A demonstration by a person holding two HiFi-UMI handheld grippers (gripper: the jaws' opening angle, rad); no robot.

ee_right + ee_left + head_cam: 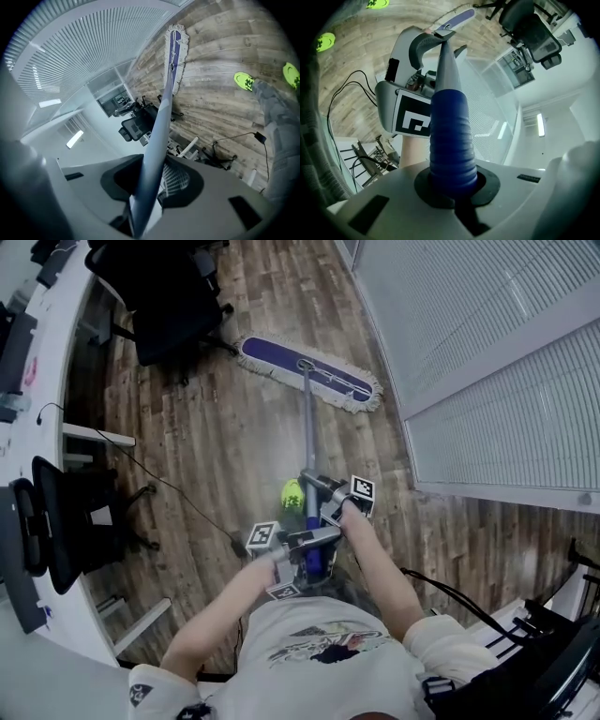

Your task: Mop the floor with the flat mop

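mopping stroke seems under way: left gripper [302, 551] clenches the mop's blue grip [450, 136], right gripper [325, 506] clasps its pole [159, 126]; next likely needs steering the pad [309, 371] over the floor [216, 446].

The mop pad [274, 358] is purple with cream fringe, grip [450, 136] ribbed blue — plank floor [216, 437] brown, shoe [292, 493] neon green.

Black office chair [173, 296] stands beside white desk [52, 343].
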